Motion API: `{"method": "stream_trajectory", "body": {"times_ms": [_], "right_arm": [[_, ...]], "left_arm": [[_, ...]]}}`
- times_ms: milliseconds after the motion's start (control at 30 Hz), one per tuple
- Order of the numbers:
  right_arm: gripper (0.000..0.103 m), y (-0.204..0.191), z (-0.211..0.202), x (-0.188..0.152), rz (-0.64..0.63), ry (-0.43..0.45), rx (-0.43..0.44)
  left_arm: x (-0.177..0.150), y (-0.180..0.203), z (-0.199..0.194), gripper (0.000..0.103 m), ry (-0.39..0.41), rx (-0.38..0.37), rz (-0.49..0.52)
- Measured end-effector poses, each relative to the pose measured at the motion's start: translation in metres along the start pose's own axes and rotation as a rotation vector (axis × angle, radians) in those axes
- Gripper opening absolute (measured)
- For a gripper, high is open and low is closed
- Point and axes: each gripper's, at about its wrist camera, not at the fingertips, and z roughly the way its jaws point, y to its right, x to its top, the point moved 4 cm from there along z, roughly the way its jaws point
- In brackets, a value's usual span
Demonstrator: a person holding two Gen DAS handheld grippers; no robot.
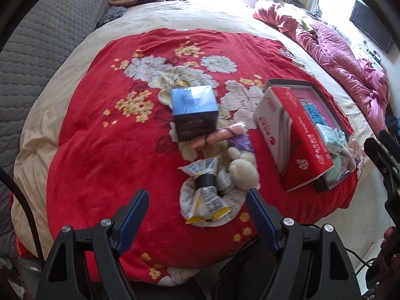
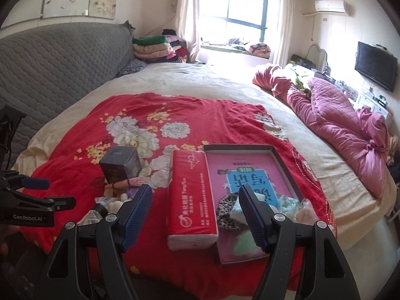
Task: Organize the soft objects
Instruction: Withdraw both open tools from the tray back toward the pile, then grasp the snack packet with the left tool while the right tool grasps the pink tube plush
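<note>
Both jaws stand spread with nothing between them: the left gripper [image 1: 197, 200] hangs over a bundled snack packet [image 1: 206, 191] and a white plush toy [image 1: 243, 172], the right gripper [image 2: 195, 200] over a red tissue pack [image 2: 191, 195]. Just right of the pack, an open box [image 2: 282, 160] holds small soft items. Farther back on the red floral blanket [image 2: 75, 175] stands a dark box [image 2: 120, 165], with a pink quilt [image 2: 350, 125] bunched beyond on the bed.

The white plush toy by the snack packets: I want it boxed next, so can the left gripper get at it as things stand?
Probably yes. The left gripper is empty, jaws open, above the white plush toy, which lies uncovered on the red blanket. Only the snack packets crowd its near side.
</note>
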Motion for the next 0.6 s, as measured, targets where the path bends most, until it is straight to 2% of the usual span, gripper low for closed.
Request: {"method": "stream_trajectory", "body": {"times_ms": [100,600], "right_arm": [[0.073,-0.008,0.003,0.001,-0.021,-0.005,0.007],[0.073,-0.048,0.034,-0.005,-0.127,-0.063,0.036]], "left_arm": [[-0.005,-0.007,0.006,0.079,-0.017,0.002,-0.003],[-0.022,-0.010,0.053,0.079,-0.114,-0.095,-0.035]]}}
